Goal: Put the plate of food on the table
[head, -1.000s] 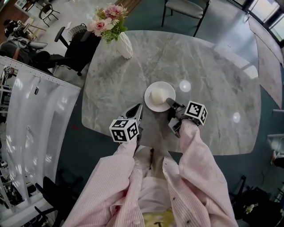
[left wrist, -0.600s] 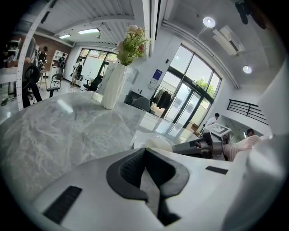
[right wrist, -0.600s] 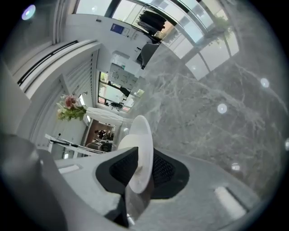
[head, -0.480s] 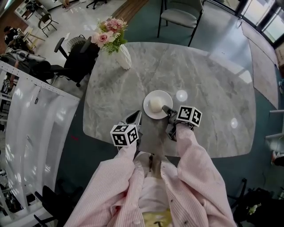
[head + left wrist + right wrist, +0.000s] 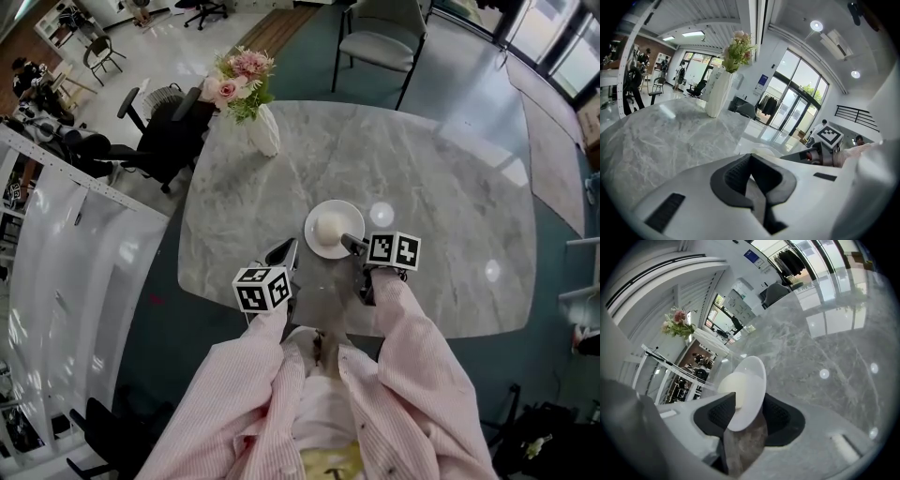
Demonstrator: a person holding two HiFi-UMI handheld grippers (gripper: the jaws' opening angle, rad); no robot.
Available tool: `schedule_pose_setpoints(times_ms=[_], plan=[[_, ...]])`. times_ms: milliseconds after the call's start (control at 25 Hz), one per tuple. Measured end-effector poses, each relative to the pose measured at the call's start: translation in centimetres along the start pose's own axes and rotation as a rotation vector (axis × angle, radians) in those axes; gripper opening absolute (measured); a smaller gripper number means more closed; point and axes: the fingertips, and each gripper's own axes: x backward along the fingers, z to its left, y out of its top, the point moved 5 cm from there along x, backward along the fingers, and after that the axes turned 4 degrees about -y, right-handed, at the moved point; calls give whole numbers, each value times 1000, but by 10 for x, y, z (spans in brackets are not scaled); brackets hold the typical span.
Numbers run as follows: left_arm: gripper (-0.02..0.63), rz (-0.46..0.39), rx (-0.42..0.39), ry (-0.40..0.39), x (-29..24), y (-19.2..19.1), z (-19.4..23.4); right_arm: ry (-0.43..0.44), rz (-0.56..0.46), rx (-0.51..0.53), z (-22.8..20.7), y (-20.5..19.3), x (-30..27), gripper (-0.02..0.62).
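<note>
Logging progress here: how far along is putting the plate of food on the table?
Done: the plate rests flat on the table, food on it. In hand: the right gripper has just been opening, the rim between its jaws, unpinched. Remaining: draw it clear. The left gripper is shut, empty.

No readable text. Blue wall sign (image 5: 762,80) too small to read.

Counted on inspection: two tongs, namely the left tongs (image 5: 284,251) and the right tongs (image 5: 349,244). There was one table (image 5: 441,178). One plate (image 5: 352,216) lay at the right tongs' tips, and it bore one bun (image 5: 329,226). One vase (image 5: 264,131) of flowers stood well beyond the left tongs. One grey chair (image 5: 375,42) stood past the table, and one black office chair (image 5: 164,122) was off to the left tongs' side.
</note>
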Motion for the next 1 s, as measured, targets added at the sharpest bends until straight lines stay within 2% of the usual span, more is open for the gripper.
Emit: schedule_pose_setpoints(times_ms=[480,640,760,840,920,1000], plan=[[-5,-6,-4,-6,7,0,-3,-77,-16,-1,-10,-9,9,172],[-5,-8,-14,-17,9,0,-6,-115,-53,9,-14,-8,18,171],[-5,-24,-25,-24,14,4,-9,-102,-72,32,-13,-7,25,170],[-5,-38,-39,-35,18,10,-13,-61,-83,50,-7,-6,32,169],[-5,-53,-59,-55,22,16,-20,-18,-103,88,2,-6,41,129],[-5,-70,-79,-81,28,20,-28,2,-131,134,9,-7,50,60]])
